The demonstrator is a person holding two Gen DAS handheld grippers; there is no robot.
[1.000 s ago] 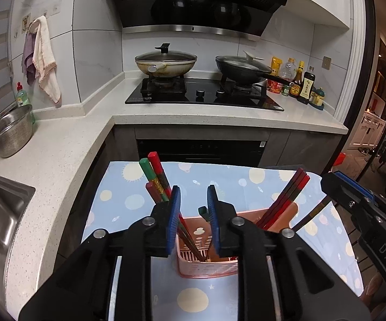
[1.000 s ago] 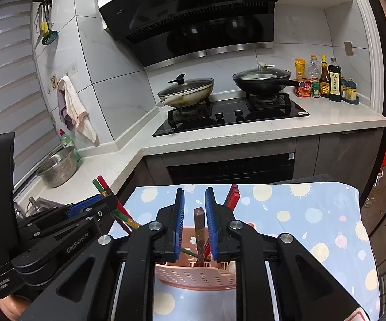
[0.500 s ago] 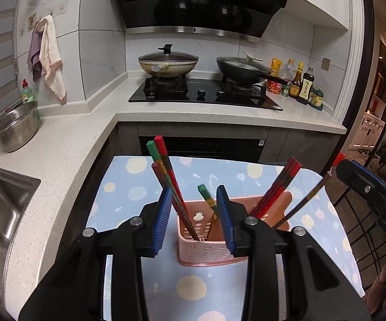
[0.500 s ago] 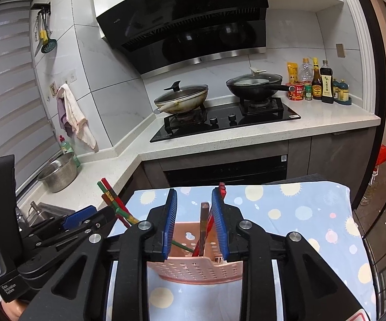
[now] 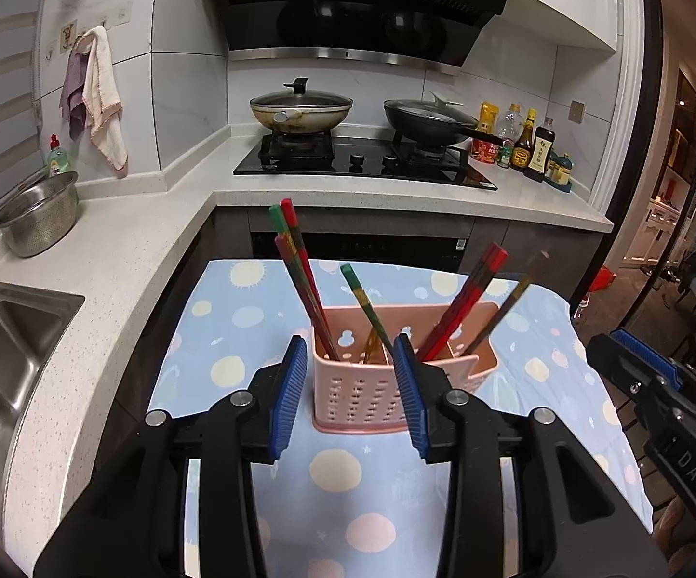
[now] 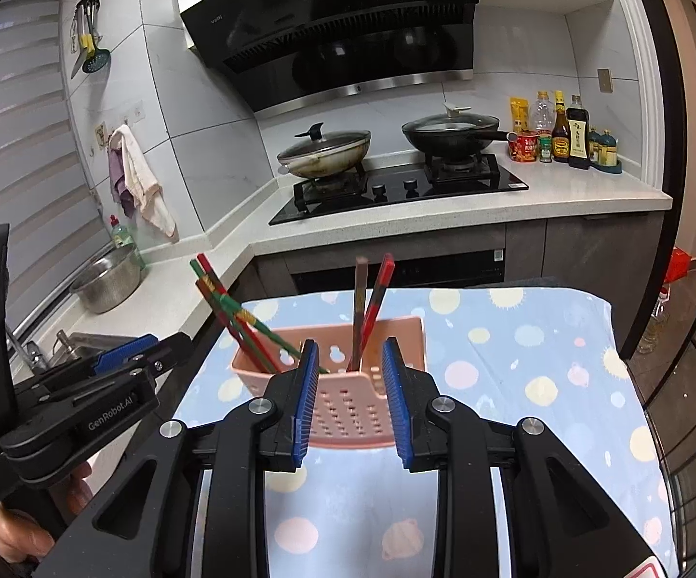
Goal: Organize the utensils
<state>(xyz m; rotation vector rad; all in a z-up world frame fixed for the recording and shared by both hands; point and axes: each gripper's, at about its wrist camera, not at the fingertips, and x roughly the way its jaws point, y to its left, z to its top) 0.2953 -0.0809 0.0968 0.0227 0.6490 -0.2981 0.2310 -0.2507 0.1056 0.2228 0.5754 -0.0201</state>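
The pink holder (image 5: 372,385) with chopsticks (image 5: 300,269) is set on the cloth-covered desk (image 5: 232,318). Left tongs (image 5: 350,366), just widened, and right tongs (image 6: 350,366) are held parted and empty before it.

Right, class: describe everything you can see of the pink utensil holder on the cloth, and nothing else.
The pink utensil holder looks like moulded plastic: a rectangular basket with rows of slots in its front wall, round holes higher up and dividers that split it into compartments. It stands upright on the blue spotted cloth. Chopsticks lean out of it: red and green ones at its left end, a green-tipped one near the middle, red ones and a dark one at the right. Neither gripper touches it.
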